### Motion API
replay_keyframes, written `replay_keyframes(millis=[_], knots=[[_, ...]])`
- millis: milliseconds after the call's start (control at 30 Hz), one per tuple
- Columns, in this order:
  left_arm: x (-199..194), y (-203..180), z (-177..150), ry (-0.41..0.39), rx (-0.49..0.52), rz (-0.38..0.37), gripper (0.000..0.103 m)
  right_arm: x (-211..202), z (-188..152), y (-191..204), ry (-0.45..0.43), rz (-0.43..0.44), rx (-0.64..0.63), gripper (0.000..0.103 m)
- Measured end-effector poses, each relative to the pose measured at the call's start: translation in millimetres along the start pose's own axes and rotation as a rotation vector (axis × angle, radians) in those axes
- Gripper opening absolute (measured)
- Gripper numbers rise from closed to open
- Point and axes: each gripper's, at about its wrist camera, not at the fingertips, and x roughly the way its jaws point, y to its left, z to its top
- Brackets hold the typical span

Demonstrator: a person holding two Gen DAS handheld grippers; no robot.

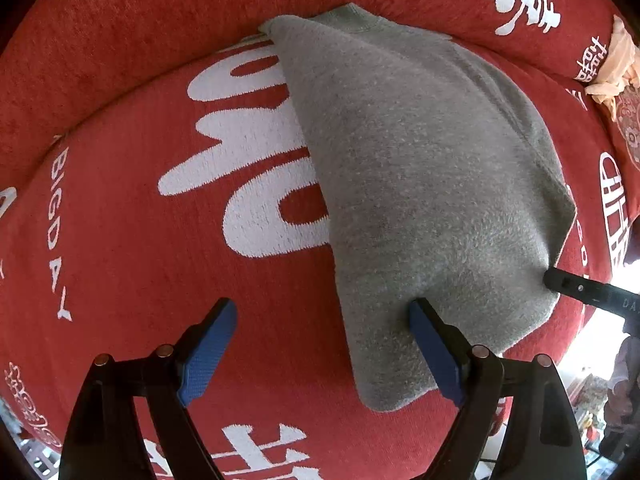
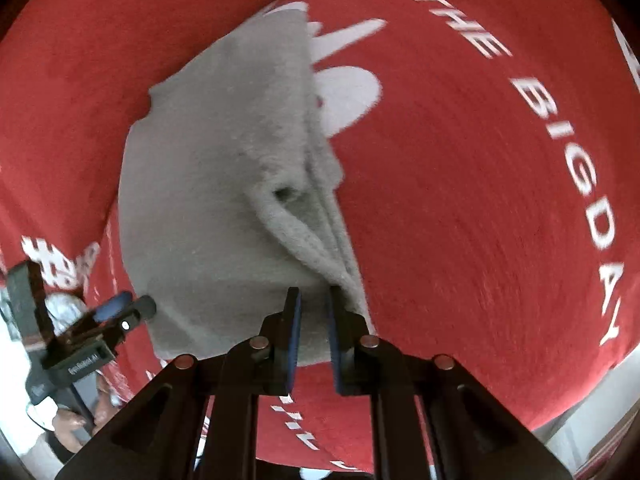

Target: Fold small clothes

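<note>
Two grippers are at work on one grey fleece garment (image 1: 420,184), which lies on a red blanket (image 1: 120,240) woven with white lettering. From my left wrist camera, the garment fills the frame from twelve o'clock down toward five o'clock, its ribbed neckline at the top and a rounded corner hanging lowest. My left gripper (image 1: 324,352) has its jaws spread wide: the blue pad at seven o'clock sits over bare blanket, while the pad at five o'clock rests on the garment's lower edge. It grips nothing. At three o'clock in that view, the dark tip of my right gripper (image 1: 560,280) meets the garment's far edge.

From my right wrist camera, the right gripper (image 2: 314,344) has its jaws drawn close, pinching a bunched fold of the grey fleece (image 2: 208,184) at the six o'clock side of the cloth. The fabric gathers into ridges running up from the pinch toward twelve o'clock. My left gripper (image 2: 120,312) shows at eight o'clock, just beside the garment's edge. A crumpled peach cloth (image 1: 616,68) lies well apart at two o'clock in the left view.
</note>
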Motion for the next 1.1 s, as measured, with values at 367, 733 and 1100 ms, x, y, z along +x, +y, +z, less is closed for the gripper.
replay_keyframes(millis=[367, 733, 1100], knots=[[2, -4, 4, 0.013, -0.001, 0.010, 0.089, -22, 3, -1, -0.019, -0.005, 0.007, 0.016], [-10, 6, 31, 0.011, -0.046, -0.076, 0.089, -45, 42, -17, -0.112, 0.110, 0.060, 0.054], [-3, 20, 83, -0.033, -0.143, -0.100, 0.103, -23, 97, -25, -0.037, 0.198, 0.037, 0.060]])
